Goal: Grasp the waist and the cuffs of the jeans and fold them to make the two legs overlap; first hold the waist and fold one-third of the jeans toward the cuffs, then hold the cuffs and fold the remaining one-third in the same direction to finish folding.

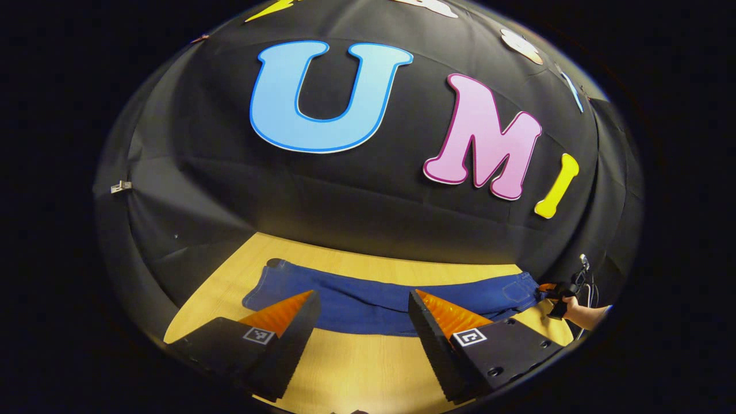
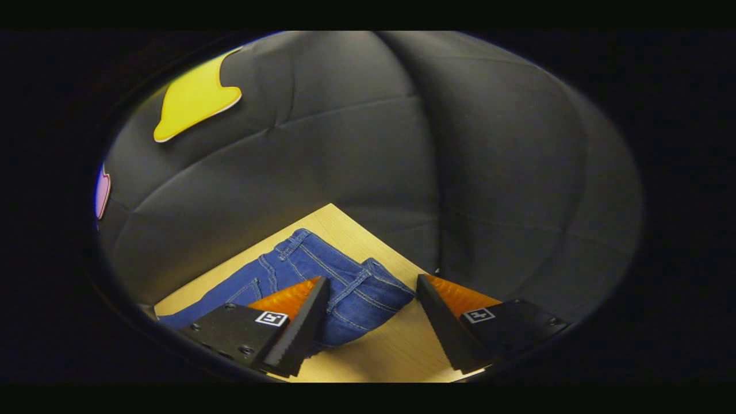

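Note:
Blue jeans (image 1: 489,294) lie stretched flat across the wooden table (image 1: 356,368) in the left gripper view, as one narrow strip with the cuffs (image 1: 275,265) at the left and the waist (image 1: 524,286) at the right. My left gripper (image 1: 363,294) hovers open in front of the middle of the legs, holding nothing. The right gripper (image 1: 559,292), held by a hand (image 1: 581,313), sits at the waist end. In the right gripper view, my right gripper (image 2: 374,279) is open, with the rumpled waistband (image 2: 345,276) lying between and just beyond its fingers.
The black cloth wall (image 1: 368,195) stands right behind the table's far edge. In the right gripper view the table corner (image 2: 330,208) lies just past the waist. Bare wood (image 2: 402,345) shows in front of the jeans.

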{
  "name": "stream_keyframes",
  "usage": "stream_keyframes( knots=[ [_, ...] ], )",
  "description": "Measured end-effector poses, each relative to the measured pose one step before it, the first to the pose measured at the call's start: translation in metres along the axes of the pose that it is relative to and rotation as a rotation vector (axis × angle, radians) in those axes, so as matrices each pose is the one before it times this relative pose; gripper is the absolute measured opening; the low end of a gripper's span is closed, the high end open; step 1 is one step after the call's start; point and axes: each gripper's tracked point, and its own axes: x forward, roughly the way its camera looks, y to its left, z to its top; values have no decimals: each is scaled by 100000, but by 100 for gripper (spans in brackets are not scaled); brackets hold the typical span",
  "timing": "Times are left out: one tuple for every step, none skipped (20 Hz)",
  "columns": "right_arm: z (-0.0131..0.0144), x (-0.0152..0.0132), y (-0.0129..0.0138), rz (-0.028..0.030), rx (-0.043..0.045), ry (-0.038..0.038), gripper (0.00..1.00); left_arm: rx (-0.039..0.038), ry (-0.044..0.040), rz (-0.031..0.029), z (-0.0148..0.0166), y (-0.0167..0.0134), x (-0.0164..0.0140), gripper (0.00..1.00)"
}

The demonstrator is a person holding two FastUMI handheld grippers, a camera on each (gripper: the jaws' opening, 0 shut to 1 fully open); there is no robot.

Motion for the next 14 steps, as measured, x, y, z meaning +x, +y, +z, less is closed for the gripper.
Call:
stream_keyframes(
  knots=[
    [-186, 203, 735, 1423, -880, 280, 91, 1269, -269, -616, 152, -363, 58, 96],
    [-743, 232, 903, 1299, 405, 1613, 77, 886, 18, -593, -100, -398, 123, 97],
    [464, -262, 170, -1498, -1979, -2888, 63, 104, 342, -877, -129, -425, 219, 97],
    [-700, 261, 103, 75, -203, 1334, 49, -156, 477, -954, -271, -490, 151, 97],
    [84, -85, 334, -427, -440, -1242, 36, 183, 413, -758, -194, -337, 164, 97],
    [60, 539, 119, -194, -1814, -1244, 36, 192, 317, -511, -301, -354, 106, 97],
    [58, -226, 133, 1327, -1029, -372, 15, -173, 144, -788, -158, -356, 92, 97],
    [-142, -14, 285, 2608, -148, 1104, 19, -413, 211, -831, -315, -350, -7, 97],
    [-34, -40, -128, 1712, 128, 770, 11, -550, 236, -458, -278, -182, 120, 97],
    [406, -36, -110, 602, -1983, -805, 11, -508, 301, -250, -412, -130, -34, 97],
    [475, -511, 157, -137, -2806, -1432, 5, -528, 341, -61, -322, 62, 12, 97],
    [442, -388, 490, 542, -4806, -1993, 0, -380, 533, -69, -494, 72, 59, 96],
    [550, -555, 220, -90, -3845, -1618, 2, -291, 582, 194, -357, 122, -18, 96],
    [752, -556, 472, 276, -3046, -1799, 4, -225, 401, 104, -369, 171, -263, 96]
  ],
)
